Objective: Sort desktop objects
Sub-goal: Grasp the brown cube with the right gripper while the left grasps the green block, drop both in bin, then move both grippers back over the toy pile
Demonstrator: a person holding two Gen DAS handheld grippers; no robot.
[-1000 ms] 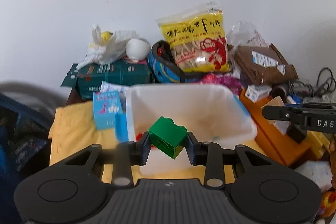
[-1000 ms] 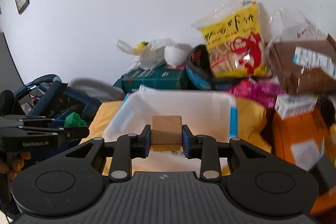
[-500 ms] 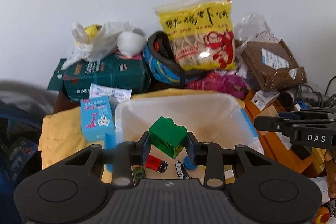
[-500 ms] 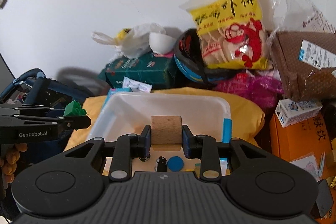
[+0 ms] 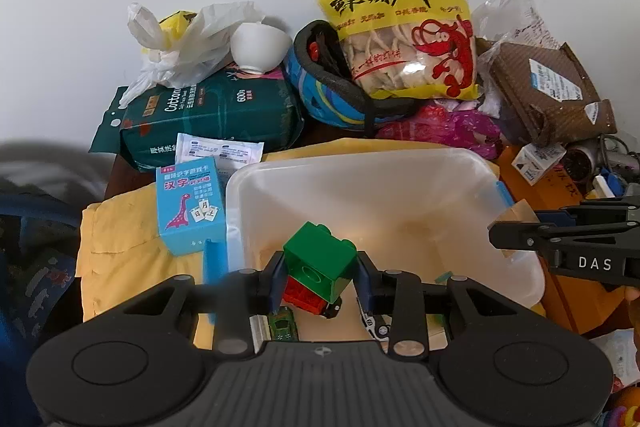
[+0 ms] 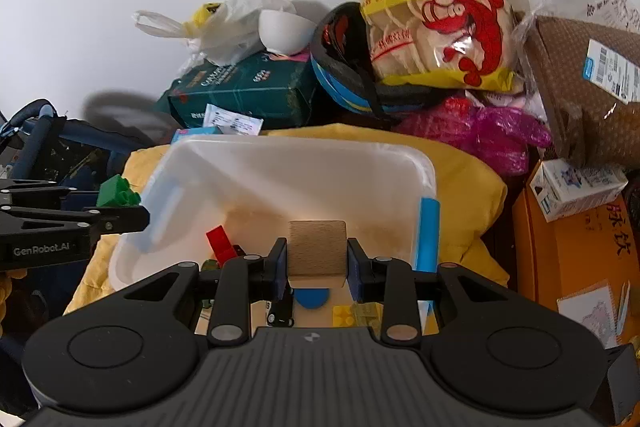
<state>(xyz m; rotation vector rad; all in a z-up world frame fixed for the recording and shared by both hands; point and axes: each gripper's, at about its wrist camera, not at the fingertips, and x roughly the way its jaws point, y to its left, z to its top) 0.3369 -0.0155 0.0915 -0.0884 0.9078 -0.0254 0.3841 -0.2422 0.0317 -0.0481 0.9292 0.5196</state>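
Note:
My left gripper (image 5: 319, 277) is shut on a green toy brick (image 5: 320, 263), held above the near side of a white plastic bin (image 5: 360, 163). My right gripper (image 6: 317, 259) is shut on a plain wooden block (image 6: 317, 251) over the same bin (image 6: 304, 151). On the bin floor lie a red brick (image 6: 220, 242), a blue disc (image 6: 312, 298), a yellow brick (image 6: 344, 315) and small toy cars (image 5: 283, 325). The right wrist view shows the left gripper (image 6: 116, 213) with the green brick (image 6: 116, 191) at the bin's left rim. The right gripper (image 5: 520, 235) appears at the bin's right rim in the left wrist view.
The bin rests on a yellow cloth (image 5: 120, 239). A blue card box (image 5: 188, 203) stands to its left. Behind are a green tissue pack (image 5: 216, 115), a white bowl (image 5: 260, 47), a helmet (image 5: 332, 95), a yellow snack bag (image 5: 404, 19) and a brown parcel (image 5: 548, 91). An orange box (image 6: 572, 247) lies to the right.
Both grippers have moved forward and tilted down over the bin, so its floor with the toys now shows. Each still holds its block.

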